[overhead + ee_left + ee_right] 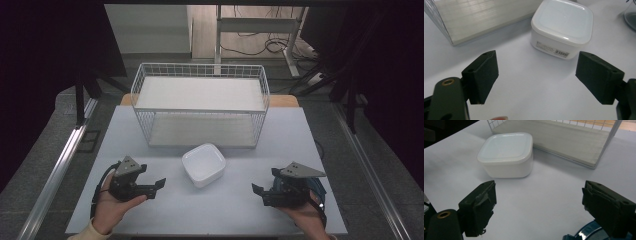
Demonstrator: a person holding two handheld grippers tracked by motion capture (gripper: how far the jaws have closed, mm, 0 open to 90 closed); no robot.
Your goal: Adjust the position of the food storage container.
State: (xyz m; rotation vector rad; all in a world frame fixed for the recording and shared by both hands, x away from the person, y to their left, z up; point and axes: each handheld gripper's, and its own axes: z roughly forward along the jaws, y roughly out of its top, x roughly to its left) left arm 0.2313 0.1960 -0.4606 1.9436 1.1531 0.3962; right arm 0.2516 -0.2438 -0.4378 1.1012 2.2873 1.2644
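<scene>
Pale grey desk [210,210] fills the middle of the high view, with dark floor and metal rails at either side and a desk frame with trailing cables beyond it at 12 o'clock.

On the left gripper [156,187], held in the person's left hand [112,205], the fingers [482,75] stand wide apart with nothing between them, only bare desk. On the right gripper [260,192], in the right hand [305,215], the fingers [480,205] are likewise spread wide and hold nothing.

Between the two grippers, and a little farther out toward 12 o'clock, sits the white square plastic container with its lid on [203,164]. It is apart from both pairs of fingers: at about 2 o'clock from the left gripper and about 10 o'clock from the right one. In the left gripper view the container [562,27] lies ahead at about 1 o'clock, a barcode label on its near wall. In the right gripper view it [506,155] lies ahead at about 11 o'clock.

It stands upright and is nearly square, so no long axis shows; it is turned so that one corner points toward the person at 6 o'clock.

Just behind it at 12 o'clock stands a white wire two-tier rack with pale shelf boards [200,107], near the container but not touching it.
</scene>
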